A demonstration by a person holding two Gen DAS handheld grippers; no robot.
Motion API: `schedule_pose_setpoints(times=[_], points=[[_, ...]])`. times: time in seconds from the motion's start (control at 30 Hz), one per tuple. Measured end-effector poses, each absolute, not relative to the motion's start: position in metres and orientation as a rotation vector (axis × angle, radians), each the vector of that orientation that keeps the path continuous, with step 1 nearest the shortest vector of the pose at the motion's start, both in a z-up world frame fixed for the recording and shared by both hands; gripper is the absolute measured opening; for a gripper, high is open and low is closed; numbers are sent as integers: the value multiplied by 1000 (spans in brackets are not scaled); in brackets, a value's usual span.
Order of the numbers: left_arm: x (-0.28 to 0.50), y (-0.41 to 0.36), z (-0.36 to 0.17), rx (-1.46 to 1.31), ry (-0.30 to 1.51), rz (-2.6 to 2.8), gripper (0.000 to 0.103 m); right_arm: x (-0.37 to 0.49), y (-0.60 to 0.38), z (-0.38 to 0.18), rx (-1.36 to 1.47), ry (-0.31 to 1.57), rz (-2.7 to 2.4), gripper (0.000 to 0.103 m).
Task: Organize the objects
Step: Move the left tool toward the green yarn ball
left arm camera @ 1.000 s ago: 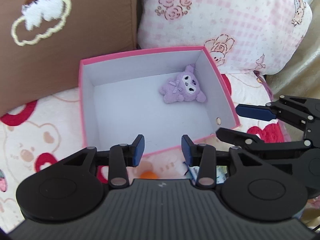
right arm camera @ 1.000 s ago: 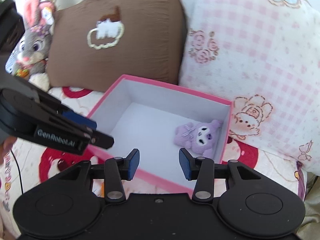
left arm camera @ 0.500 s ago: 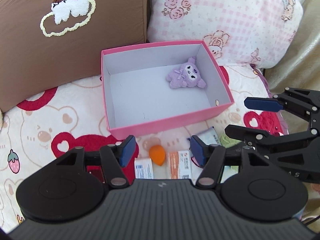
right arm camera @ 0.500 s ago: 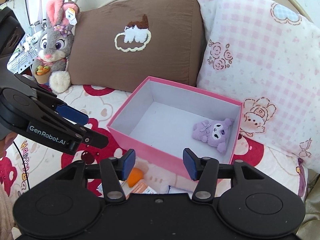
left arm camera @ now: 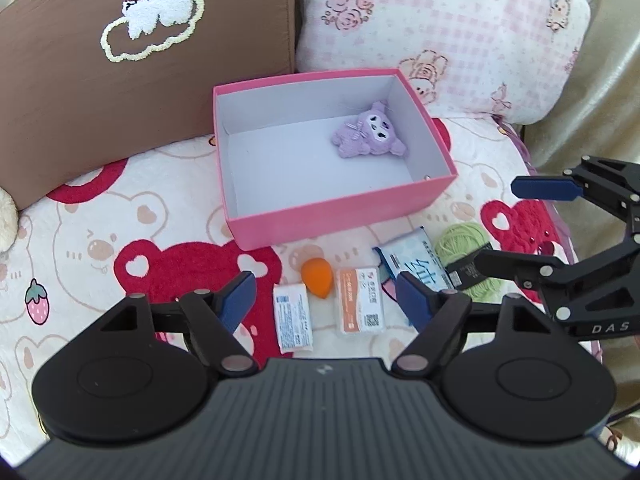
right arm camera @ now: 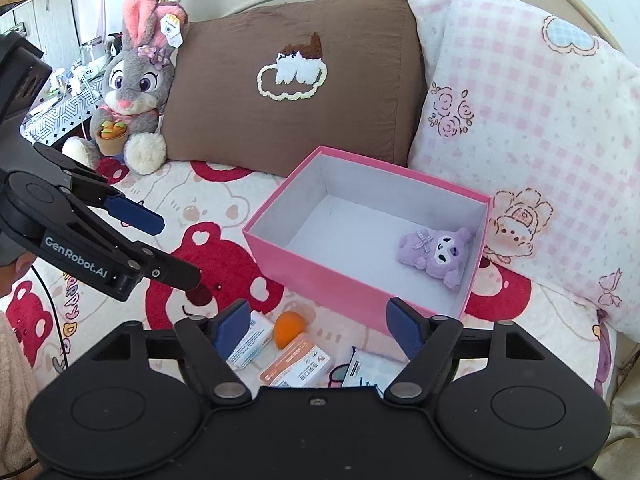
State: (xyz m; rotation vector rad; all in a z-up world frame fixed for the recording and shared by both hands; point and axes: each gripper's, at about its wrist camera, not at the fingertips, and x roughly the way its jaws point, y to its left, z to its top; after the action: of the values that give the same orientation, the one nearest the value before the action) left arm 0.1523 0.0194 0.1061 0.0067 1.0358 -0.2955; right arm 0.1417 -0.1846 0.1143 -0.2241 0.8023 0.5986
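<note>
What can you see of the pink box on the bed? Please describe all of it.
The pink box is a rectangular, open-topped box, apparently cardboard, pink outside and pale grey-white inside. It has no lid on it and sits flat on the bear-print blanket, close in front of the brown pillow and the checked pillow. Inside, only a small purple plush toy lies near the far right corner. Several small items lie on the blanket in front of it. Neither gripper touches it.

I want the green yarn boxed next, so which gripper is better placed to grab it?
Right, probably. The right gripper hangs open near the green yarn, while the left gripper is open over the orange sponge, farther from it.
</note>
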Motion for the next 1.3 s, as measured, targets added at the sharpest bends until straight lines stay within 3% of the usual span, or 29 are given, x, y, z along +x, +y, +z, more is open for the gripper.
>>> schedule_pose_setpoints(times=[0.2, 0.9, 1.3], points=[[137, 16, 101, -5, 1050, -324, 78, 123, -190, 112, -254, 789, 624, 89], [96, -4, 90, -19, 1070, -414, 94, 72, -213, 99, -305, 793, 653, 89], [117, -29, 63, -140, 1075, -505, 94, 43, -225, 77, -447, 625, 585, 89]])
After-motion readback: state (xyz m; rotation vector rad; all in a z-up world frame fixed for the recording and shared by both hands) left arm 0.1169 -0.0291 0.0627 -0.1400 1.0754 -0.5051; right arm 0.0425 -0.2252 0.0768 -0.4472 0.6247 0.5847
